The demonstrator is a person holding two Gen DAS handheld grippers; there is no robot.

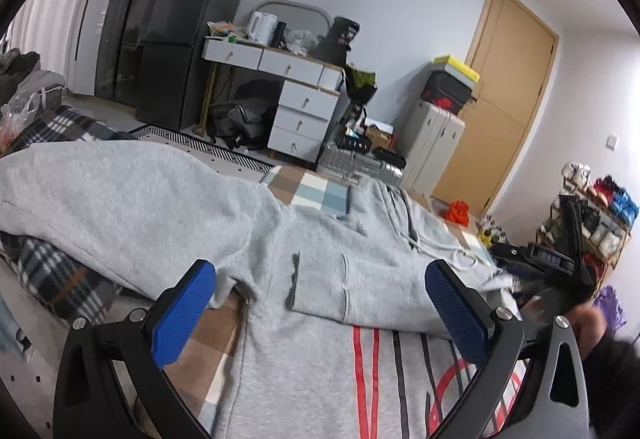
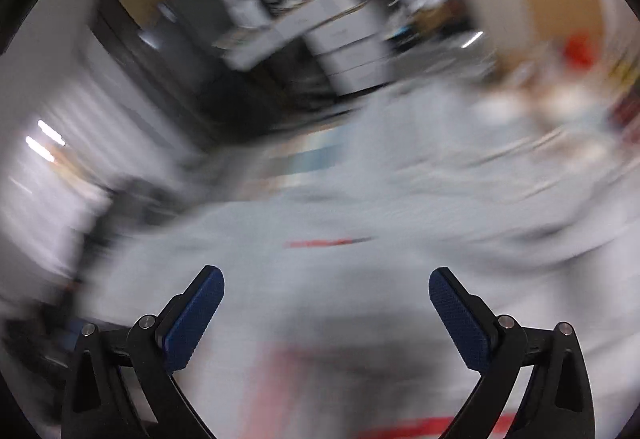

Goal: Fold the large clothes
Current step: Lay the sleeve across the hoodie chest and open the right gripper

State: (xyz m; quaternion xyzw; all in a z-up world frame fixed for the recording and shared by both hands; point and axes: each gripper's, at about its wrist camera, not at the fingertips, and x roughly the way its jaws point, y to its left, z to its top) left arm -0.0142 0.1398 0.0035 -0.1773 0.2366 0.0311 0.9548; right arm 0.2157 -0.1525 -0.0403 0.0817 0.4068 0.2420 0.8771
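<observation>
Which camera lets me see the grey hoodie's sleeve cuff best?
The left wrist camera. There the grey hoodie's sleeve cuff lies sharp and folded across its body, between the open left gripper. The right wrist camera is smeared by motion: only grey cloth, no cuff to pick out.

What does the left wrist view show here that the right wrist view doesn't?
Left wrist only: a sharp view of the grey hoodie, one sleeve folded across its body, its drawstrings, and the wooden door. Right wrist only: heavy motion blur; nothing extra is readable. Both: open jaws on each gripper, left and right, grey fabric below, white drawers behind.
</observation>
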